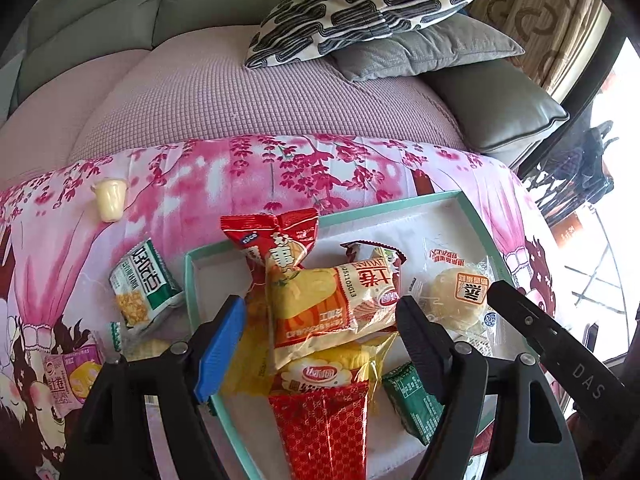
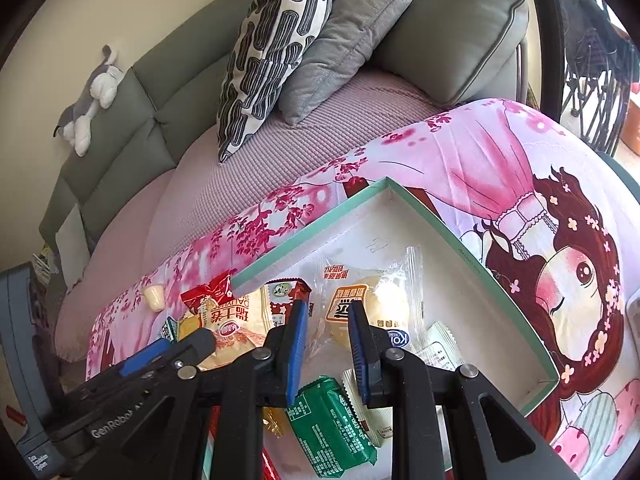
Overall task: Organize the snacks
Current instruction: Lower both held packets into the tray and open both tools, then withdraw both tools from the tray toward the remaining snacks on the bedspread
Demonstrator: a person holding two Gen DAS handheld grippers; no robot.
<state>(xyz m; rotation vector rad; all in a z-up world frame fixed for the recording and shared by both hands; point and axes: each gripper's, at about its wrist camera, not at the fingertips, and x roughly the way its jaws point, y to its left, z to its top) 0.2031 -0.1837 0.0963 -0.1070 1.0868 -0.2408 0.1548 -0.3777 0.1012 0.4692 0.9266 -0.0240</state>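
Currently, the box (image 1: 188, 276), white inside with a teal rim, is laid on a pink cartoon-print sheet (image 1: 200, 184) spread over a sofa (image 1: 240, 92). Several snacks are piled inside the box: a beige roll pack (image 1: 332, 300), a red pack (image 1: 280, 240) leaning over the far rim, a clear-wrapped round pastry (image 1: 456, 300), a red patterned pack (image 1: 324, 432) and a green pack (image 1: 412, 404). Outside the box, left of its rim, a green-and-white pack (image 1: 140, 284), a pink pack (image 1: 68, 380) and a small yellow cup (image 1: 109, 199) are left on the sheet.

The left hand-held gripper (image 1: 320, 320) is held over the box with its jaws spread on either side of the roll pack, which is not pinched. The right hand-held gripper (image 2: 326, 344) is held over the box near the pastry; its jaws are drawn close together and nothing is pinched between them.
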